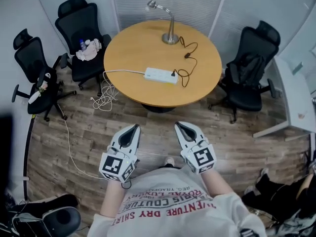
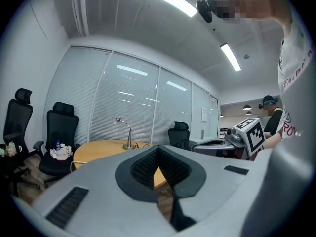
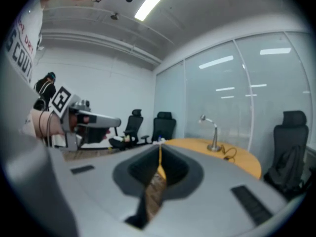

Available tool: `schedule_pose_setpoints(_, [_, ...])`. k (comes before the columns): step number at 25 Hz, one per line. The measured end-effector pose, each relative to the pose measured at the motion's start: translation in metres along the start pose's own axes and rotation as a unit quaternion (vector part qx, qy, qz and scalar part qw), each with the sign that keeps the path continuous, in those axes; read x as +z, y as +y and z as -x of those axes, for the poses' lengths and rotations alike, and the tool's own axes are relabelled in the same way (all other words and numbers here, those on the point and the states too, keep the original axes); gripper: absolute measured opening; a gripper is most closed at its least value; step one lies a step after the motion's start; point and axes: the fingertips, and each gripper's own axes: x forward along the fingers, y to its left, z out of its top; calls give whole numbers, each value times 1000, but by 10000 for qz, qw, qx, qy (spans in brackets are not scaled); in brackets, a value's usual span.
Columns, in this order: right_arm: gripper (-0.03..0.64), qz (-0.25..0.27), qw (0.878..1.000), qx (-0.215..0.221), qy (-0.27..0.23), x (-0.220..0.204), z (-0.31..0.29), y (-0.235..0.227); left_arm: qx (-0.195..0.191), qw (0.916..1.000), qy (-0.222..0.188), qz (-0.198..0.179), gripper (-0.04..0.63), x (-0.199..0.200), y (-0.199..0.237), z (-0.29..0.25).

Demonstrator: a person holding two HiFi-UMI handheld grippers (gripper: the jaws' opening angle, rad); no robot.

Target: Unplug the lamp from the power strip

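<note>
1. I hold the left gripper (image 1: 132, 129) and right gripper (image 1: 180, 127) clenched on nothing, low by my body, well apart from the table (image 1: 129, 51); I judge this a ready stance before the approach;
2. The power strip (image 1: 160, 75) lies near the tabletop's near edge, long axis left to right; the plug (image 1: 174, 74) sits at its right end;
3. The lamp (image 1: 170, 33) stands at the far edge, head pointing left.

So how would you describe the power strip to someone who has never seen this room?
Find the round wooden table with black office chairs around it. Toward its near edge lies the power strip, a flat white bar. Its only neighbour is an upright silver lamp; the strip lies flat, with a black plug at its right end and a white cable leaving its left.
</note>
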Motion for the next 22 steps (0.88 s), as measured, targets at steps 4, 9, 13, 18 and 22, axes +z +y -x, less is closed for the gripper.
schedule_pose_setpoints(4, [29,-133,9998,-90,131,-1,-18,-69,96,9999,-20,-89,28,4,-2,-62])
schedule_pose_setpoints(9, [29,-228,9995,-59,222,-18,-30,-124,101,9997,189,-98,28,-2,-3,-119])
schedule_pose_setpoints(13, [29,-385,9986,-75,354,-31,-43,-150,17,9993,377,-52,28,-14,2,-153])
schedule_pose_setpoints(18, [29,-444,9971,-251,571,-43,-73,-179,-190,9984,528,-68,28,-25,25,-201])
schedule_pose_setpoints(22, [29,-536,9946,-502,727,-45,-107,-204,-479,9969,627,5,28,-29,54,-247])
